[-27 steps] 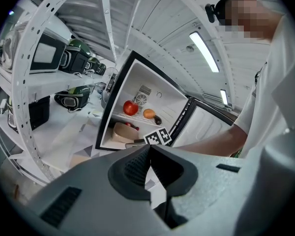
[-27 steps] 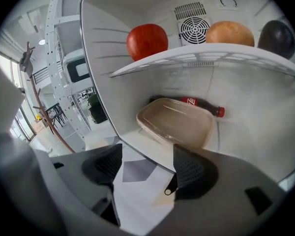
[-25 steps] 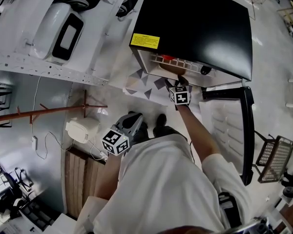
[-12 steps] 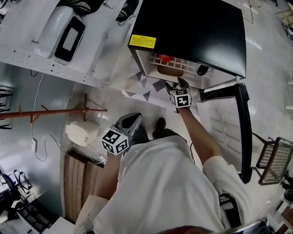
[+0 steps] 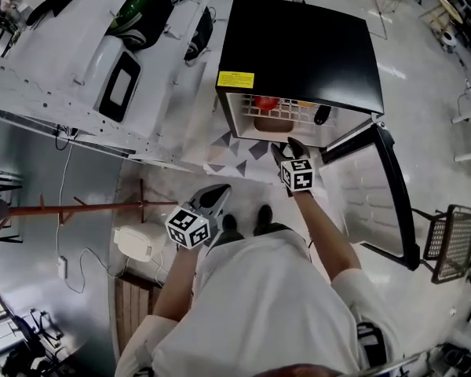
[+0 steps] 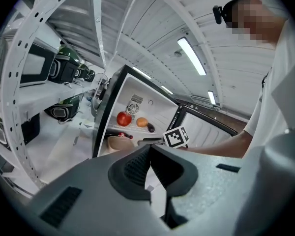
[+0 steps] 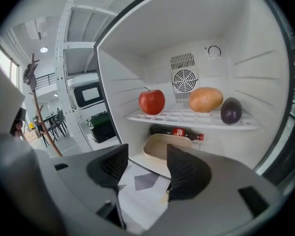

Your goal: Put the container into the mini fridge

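Sitting on the mini fridge (image 5: 298,45) floor, by a bottle (image 7: 177,131), the container (image 7: 160,145) looks light, stiff, a bit slippery (prob. plastic); grab its rim. Right tongs (image 7: 146,168) are apart w/ nothing between, just been closing some. Left tongs (image 6: 150,162) are pressed together, empty.
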`<state>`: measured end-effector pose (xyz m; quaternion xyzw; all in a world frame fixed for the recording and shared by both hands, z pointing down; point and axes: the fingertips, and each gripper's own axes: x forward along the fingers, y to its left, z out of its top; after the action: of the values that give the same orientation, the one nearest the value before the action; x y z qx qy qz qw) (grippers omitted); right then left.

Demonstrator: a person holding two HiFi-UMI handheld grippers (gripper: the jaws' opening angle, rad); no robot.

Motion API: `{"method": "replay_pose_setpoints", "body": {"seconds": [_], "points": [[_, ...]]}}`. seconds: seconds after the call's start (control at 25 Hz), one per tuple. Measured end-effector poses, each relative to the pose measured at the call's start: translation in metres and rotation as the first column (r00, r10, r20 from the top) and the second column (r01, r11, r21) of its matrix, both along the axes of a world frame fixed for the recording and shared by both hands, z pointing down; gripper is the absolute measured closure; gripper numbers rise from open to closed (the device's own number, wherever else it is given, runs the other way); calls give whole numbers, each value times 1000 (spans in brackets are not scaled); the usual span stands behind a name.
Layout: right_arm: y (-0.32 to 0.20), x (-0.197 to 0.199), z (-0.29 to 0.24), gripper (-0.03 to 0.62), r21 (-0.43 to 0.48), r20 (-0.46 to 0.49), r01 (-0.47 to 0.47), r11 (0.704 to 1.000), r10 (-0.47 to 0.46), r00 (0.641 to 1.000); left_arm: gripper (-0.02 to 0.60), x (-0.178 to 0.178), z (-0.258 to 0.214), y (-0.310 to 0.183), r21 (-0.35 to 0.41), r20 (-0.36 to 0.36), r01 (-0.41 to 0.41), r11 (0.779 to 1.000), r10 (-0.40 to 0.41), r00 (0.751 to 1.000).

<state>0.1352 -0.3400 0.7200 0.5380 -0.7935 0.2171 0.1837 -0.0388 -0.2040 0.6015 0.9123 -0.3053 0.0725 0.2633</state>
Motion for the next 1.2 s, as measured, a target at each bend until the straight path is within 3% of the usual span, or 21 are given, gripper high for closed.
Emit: {"method": "replay_pose_setpoints", "body": {"seconds": [0.64,0.92,1.2], "points": [[91,-24,-95,476,68,11,-166,984,166,986,577,-29,-19,19,48,-50,-206,977,208,977],[137,-36,-132,543,118,53,-214,970,209,977,577,-20,-26,34,64,-61,-313,948,317,947],[169,-38,-160,568,166,78,-218,962,208,975,577,-6,-43,40,106,-74,-333,937,341,937]]}}
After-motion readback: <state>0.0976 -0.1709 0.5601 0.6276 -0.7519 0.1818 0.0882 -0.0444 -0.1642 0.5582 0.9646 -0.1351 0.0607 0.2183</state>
